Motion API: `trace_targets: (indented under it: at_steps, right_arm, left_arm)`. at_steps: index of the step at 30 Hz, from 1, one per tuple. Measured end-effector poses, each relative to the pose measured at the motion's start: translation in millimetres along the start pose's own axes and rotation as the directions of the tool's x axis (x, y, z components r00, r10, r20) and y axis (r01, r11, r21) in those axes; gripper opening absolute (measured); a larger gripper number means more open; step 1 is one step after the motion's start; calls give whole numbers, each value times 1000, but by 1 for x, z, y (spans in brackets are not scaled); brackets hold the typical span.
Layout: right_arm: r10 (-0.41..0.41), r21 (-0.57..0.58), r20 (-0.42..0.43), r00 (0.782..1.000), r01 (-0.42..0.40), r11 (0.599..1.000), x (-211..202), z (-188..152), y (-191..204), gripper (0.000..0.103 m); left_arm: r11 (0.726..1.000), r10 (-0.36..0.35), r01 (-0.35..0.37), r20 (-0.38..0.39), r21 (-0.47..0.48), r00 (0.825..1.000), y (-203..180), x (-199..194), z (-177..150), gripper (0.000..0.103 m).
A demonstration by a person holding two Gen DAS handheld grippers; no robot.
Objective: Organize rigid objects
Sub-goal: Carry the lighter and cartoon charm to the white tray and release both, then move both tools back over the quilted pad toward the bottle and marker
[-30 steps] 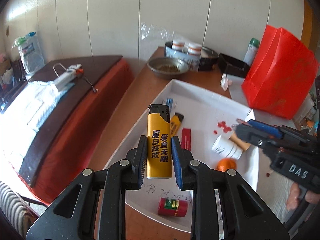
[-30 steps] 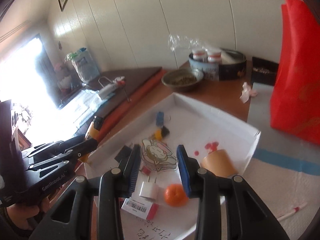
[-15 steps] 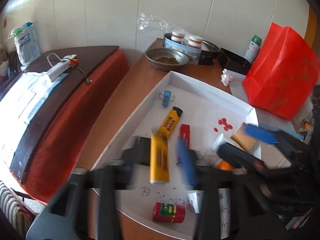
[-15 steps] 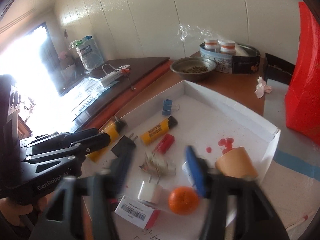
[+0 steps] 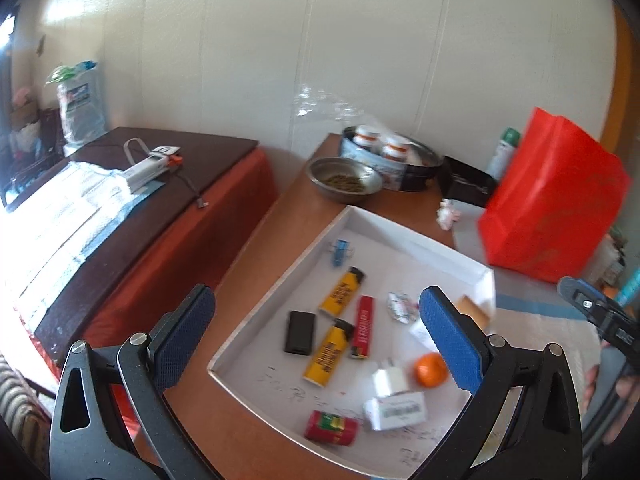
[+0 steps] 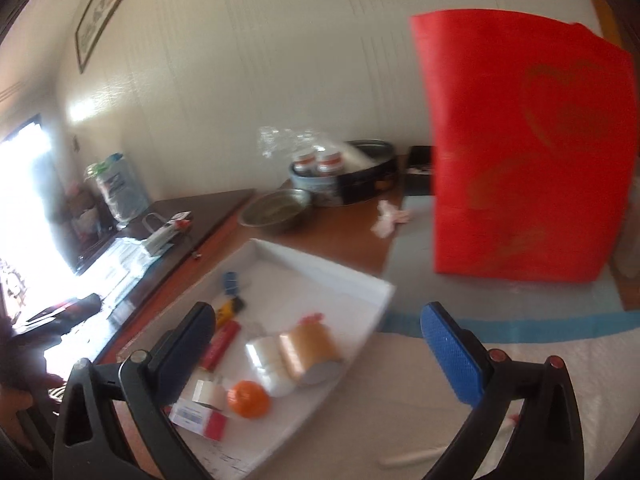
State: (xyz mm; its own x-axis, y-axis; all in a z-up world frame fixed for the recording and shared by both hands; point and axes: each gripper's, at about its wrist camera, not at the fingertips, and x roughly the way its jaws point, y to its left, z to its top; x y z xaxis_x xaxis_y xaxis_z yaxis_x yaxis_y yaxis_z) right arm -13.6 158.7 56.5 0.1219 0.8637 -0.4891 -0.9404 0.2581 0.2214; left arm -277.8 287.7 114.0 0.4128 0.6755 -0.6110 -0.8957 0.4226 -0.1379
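Cream panelled wall [image 5: 248, 52]; framed picture [image 6: 103, 10]; dark side table [image 5: 132, 184]; bright window [image 6: 24, 184] left.

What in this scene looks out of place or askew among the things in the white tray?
The items lie scattered at mixed angles in the white tray. A tangerine, the only food, sits among lighters and a charger plug. A brown-capped bottle and a small red can lie tipped on their sides.

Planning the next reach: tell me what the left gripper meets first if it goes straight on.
Probably the nearer yellow lighter lying in the white tray; the open left gripper holds nothing. Depth is uncertain.
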Motion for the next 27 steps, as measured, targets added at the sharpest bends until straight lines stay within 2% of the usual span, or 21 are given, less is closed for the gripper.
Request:
trace_targets:
  at_steps: [3, 6, 8, 9, 11, 13, 14, 15, 17, 18, 19, 22, 25, 27]
  right_arm:
    - [-73, -4, -58, 996, 73, 997, 3, -8, -30, 103]
    - [-133, -27, -161, 978, 130, 991, 22, -22, -60, 103]
    - [-98, 25, -255, 962, 108, 994, 38, -35, -82, 103]
    - [-61, 64, -282, 957, 82, 995, 44, -40, -91, 103]
    - [12, 101, -305, 952, 19, 995, 51, -49, -99, 103]
    - [100, 80, -329, 939, -78, 994, 59, -57, -96, 103]
    - [133, 69, -350, 927, -116, 991, 62, -61, -94, 103]
    - [135, 52, -371, 919, -125, 991, 65, -67, -93, 103]
    - [117, -33, -383, 916, -140, 990, 59, -77, -87, 103]
    - [111, -57, -393, 913, -145, 988, 54, -80, -84, 103]
    - [121, -64, -413, 903, -161, 985, 49, -83, -83, 103]
    - [154, -94, -465, 872, -221, 971, 21, -101, -85, 103]
    - [167, -72, -483, 859, -230, 971, -5, -116, -92, 103]
    - [200, -26, -484, 852, -243, 970, -24, -127, -96, 103]
  left_arm:
    - [998, -50, 50, 0, 39, 999, -15, -9, -6, 103]
    - [987, -145, 146, -29, 62, 989, -29, -16, -16, 103]
    - [966, -226, 232, -67, 112, 972, -45, -18, -27, 103]
    - [948, -267, 279, -90, 155, 959, -54, -19, -32, 103]
    - [885, -355, 391, -177, 251, 918, -77, -15, -48, 103]
    - [832, -388, 451, -242, 324, 889, -97, -13, -63, 103]
    - [792, -413, 493, -279, 361, 867, -110, -11, -74, 103]
    - [776, -420, 509, -298, 373, 857, -116, -10, -78, 103]
    - [725, -444, 561, -352, 401, 824, -135, -9, -88, 103]
    - [710, -452, 574, -361, 408, 816, -139, -10, -91, 103]
    - [684, -464, 596, -381, 421, 800, -147, -10, -93, 103]
    - [628, -465, 625, -421, 463, 779, -165, -10, -98, 103]
    - [592, -442, 634, -457, 497, 771, -178, -4, -103, 103]
    - [571, -417, 635, -482, 521, 771, -184, 3, -106, 99]
